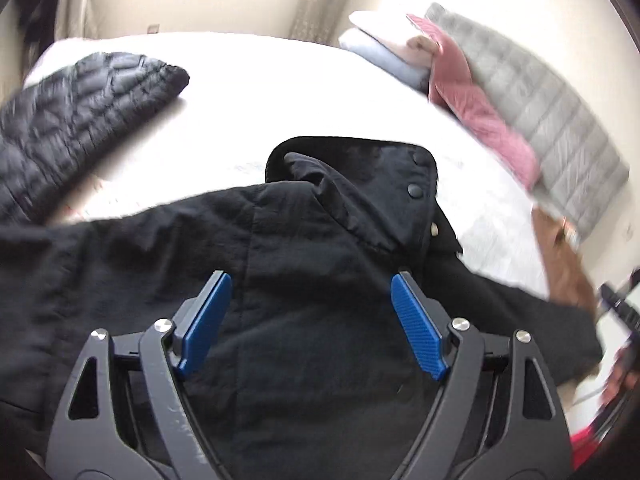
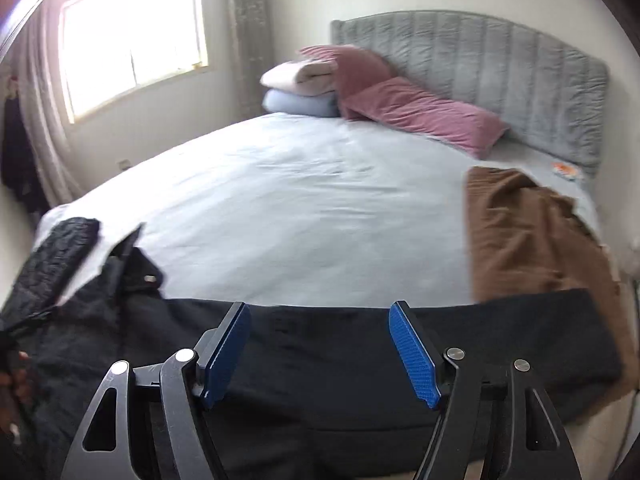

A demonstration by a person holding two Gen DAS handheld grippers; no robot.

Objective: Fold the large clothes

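We hold both grippers over a black coat (image 1: 320, 240) spread along the near edge of the bed (image 2: 300, 208). Our left gripper (image 1: 311, 292) hovers above the coat's upper part with its jaws wide apart and nothing between the blue pads (image 1: 206, 320); below it the collar, with two dark snap buttons (image 1: 413, 189), points toward the middle of the bed. Whether the pads touch the fabric we cannot tell. Our right gripper (image 2: 320, 320) is likewise spread open with nothing between its jaws, and it sits over the coat's lower part, whose straight black edge runs across the near edge of the bed in the right wrist view.

A black quilted jacket (image 1: 76, 120) lies at the near left corner of the bed, just beside the coat's left end. A brown garment (image 2: 532, 236) is draped along the right edge of the bed, its lower end meeting the coat's right end. At the far edge, a grey padded headboard (image 2: 500, 68) stands behind a long pink pillow (image 2: 424, 116), and a folded cream blanket (image 2: 296, 74) sits on a pale blue one (image 2: 300, 104) near the far left corner. A bright window (image 2: 132, 40) is on the wall to the left of the bed. The left wrist view is blurred toward its edges.
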